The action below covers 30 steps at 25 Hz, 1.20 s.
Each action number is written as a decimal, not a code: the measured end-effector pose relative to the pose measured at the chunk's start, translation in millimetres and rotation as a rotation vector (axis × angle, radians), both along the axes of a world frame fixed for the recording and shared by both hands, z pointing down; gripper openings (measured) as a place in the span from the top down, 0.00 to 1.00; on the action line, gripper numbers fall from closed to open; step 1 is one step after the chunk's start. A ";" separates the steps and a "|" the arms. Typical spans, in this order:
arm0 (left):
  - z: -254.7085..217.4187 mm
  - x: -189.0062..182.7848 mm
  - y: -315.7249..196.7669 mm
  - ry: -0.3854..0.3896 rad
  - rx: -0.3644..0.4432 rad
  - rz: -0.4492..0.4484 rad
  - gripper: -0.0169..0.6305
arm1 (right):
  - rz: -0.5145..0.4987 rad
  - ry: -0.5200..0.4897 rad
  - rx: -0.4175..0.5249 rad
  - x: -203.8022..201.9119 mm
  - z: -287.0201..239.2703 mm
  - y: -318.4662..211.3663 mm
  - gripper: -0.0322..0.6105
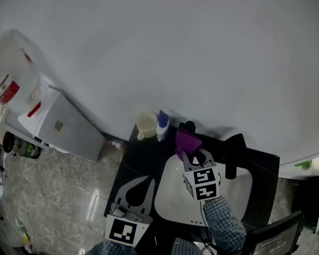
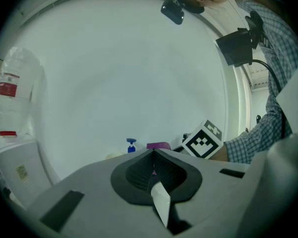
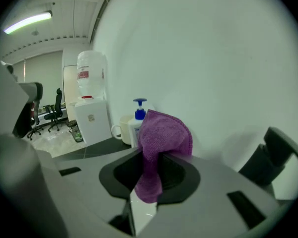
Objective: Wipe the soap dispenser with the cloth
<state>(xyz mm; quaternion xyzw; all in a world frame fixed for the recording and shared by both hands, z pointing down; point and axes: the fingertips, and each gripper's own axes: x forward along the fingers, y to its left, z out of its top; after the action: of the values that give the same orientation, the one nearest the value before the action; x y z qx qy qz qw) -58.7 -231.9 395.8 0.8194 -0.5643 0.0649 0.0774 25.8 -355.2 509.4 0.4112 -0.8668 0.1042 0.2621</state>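
Gripping the cloth (image 1: 186, 140) in the right tool (image 1: 190, 154), left tool (image 1: 150, 179) closed and empty. Possibly risking toppling the unbraced soap dispenser (image 1: 162, 126) into the cup (image 1: 145, 125) at its nine o'clock.

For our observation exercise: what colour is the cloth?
The cloth is purple, clearest in the right gripper view.

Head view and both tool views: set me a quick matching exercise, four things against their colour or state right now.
Things:
1. cloth
2. soap dispenser
3. cup
4. left tool

Colour or state:
A. shut, nothing in it
B. cream, with a handle
C. purple, clamped in the right tool
D. white with a blue pump

Pairs: 1-C, 2-D, 3-B, 4-A.
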 end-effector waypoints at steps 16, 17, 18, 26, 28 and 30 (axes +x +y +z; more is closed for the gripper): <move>-2.4 -12.2 3.5 -0.001 0.000 -0.034 0.97 | 0.088 -0.085 0.100 -8.2 -64.0 -45.7 0.83; -1.1 -13.3 4.2 -0.002 -0.003 -0.037 0.97 | 0.079 -0.080 0.090 -13.1 -57.9 -44.8 0.83; -0.2 -14.3 4.7 -0.002 -0.004 -0.039 0.97 | 0.068 -0.077 0.079 -18.3 -51.7 -43.5 0.83; 3.9 -22.4 10.1 -0.002 -0.020 -0.058 0.97 | 0.014 -0.035 -0.004 -46.6 -3.2 -34.7 0.83; 5.9 -24.7 11.3 -0.006 -0.025 -0.062 0.97 | 0.010 -0.021 -0.027 -47.7 11.0 -32.3 0.83; 8.5 -25.0 12.0 -0.010 -0.029 -0.065 0.97 | 0.014 -0.005 -0.055 -44.0 27.3 -30.0 0.83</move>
<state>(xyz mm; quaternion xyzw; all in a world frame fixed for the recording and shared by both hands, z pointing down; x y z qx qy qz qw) -83.7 -219.9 404.3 0.7991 -0.5900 0.0744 0.0886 -18.1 -385.2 536.8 0.4099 -0.8613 0.1308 0.2704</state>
